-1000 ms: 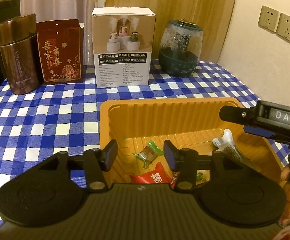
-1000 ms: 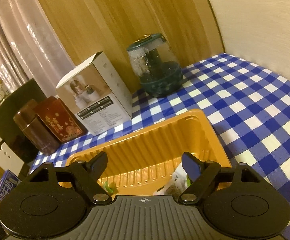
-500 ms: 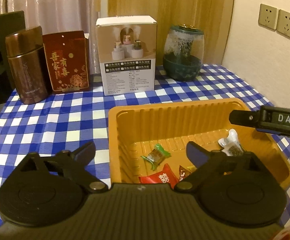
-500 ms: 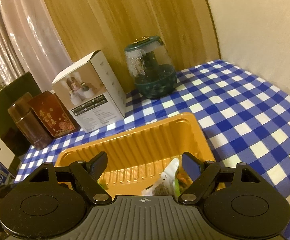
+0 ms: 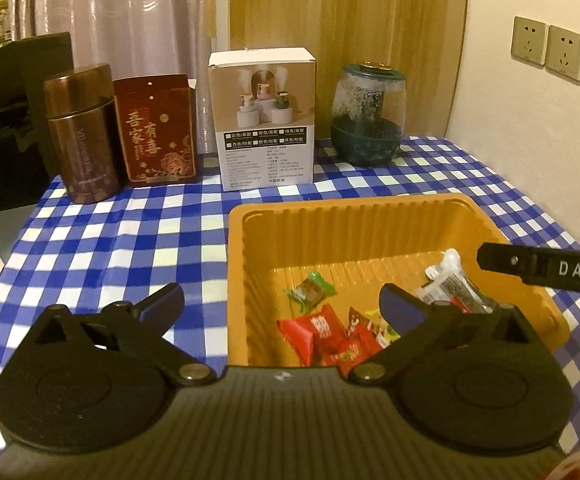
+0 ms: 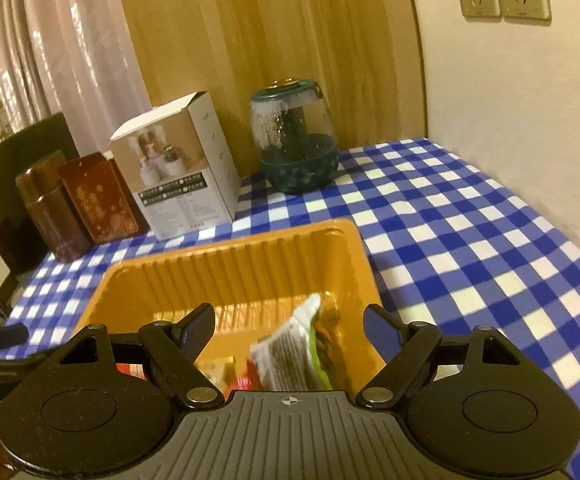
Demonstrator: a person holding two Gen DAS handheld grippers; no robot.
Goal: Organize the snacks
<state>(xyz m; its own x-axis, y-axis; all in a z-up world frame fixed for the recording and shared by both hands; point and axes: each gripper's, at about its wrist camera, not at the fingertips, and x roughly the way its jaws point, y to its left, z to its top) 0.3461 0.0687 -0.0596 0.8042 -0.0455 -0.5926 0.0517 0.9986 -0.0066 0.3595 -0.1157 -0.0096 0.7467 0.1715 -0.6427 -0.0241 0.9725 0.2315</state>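
Clearance is judged adequate while both the left gripper (image 5: 282, 304) and the right gripper (image 6: 288, 326) are held spread and empty above the orange tray (image 5: 330, 210), where the wrapped snacks (image 5: 330, 332) are gathered, so withdrawal is best made straight upward.

— How is the scene lit?
— Warm, dim indoor light is cast; glare is seen on the curtain (image 5: 110, 40) left of the white box (image 5: 264, 120).
— And sharpness?
— Edges are bent by fisheye distortion; the snack packet (image 6: 290, 352) is blurred in the right wrist view.
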